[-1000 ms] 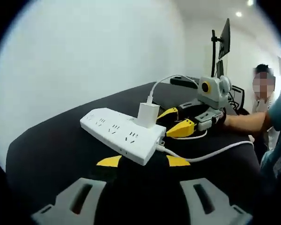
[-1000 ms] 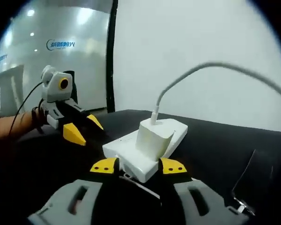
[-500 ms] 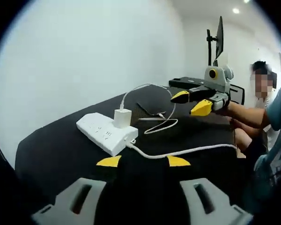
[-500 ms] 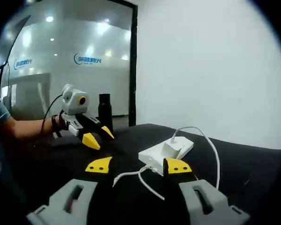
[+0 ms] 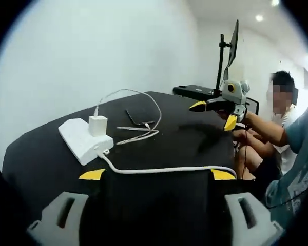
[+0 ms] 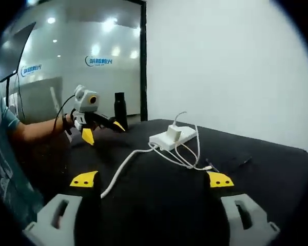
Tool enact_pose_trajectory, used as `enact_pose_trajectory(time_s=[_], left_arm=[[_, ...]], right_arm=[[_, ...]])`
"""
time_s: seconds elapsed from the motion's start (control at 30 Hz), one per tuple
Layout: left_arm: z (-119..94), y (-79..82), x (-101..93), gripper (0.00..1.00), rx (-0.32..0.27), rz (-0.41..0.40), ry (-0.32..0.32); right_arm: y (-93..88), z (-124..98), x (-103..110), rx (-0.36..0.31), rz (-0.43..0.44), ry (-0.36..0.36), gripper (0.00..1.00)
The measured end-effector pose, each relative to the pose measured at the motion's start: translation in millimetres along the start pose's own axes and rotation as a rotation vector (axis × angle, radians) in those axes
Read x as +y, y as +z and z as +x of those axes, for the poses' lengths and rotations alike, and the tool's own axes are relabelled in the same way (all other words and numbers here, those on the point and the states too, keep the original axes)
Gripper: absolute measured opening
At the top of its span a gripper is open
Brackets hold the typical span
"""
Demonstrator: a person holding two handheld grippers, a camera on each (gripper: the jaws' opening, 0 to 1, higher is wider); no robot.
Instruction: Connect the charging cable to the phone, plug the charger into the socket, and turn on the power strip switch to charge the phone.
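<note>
A white power strip lies on the black table with a white charger plugged into it. The charger's thin cable loops over to a dark phone lying flat; I cannot tell whether its end sits in the phone. My left gripper is open wide, well back from the strip. The right gripper hovers open above the table's far right. In the right gripper view the strip, charger and cable loops lie ahead of my open right gripper; the left gripper is held open at left.
The strip's thick white cord runs across the table toward its right edge. A monitor on a stand and a black device stand beyond the table. A black bottle stands at the back. A person sits at right.
Both grippers have drawn back from the power strip, which now looks smaller and farther away, and their jaws stand wider apart. The charger stays plugged in.
</note>
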State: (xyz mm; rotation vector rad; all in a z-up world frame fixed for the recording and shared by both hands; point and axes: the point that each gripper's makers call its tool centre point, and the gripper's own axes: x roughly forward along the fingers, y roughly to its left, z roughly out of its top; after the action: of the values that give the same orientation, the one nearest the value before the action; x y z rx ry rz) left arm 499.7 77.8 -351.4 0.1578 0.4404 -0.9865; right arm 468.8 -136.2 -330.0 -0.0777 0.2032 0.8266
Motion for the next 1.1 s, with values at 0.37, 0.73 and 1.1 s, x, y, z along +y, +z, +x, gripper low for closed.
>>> enact_pose_trajectory(time_s=[0.37, 0.73, 1.1], left_arm=[[-0.9, 7.5, -13.4, 0.96, -0.08, -0.098, 0.016], [-18.2, 22.5, -10.4, 0.96, -0.115, -0.058, 0.084], [-39.2, 46.0, -12.6, 0.96, -0.177, -0.022, 0.092]], right_arm=[[-19.9, -68.6, -41.1, 0.008, 0.035, -0.091, 0.93], [-16.0, -124.9, -77.0, 0.019, 0.03, -0.208, 0.93], [-10.2, -180.6, -109.5, 0.006, 0.039, -0.277, 0.93]])
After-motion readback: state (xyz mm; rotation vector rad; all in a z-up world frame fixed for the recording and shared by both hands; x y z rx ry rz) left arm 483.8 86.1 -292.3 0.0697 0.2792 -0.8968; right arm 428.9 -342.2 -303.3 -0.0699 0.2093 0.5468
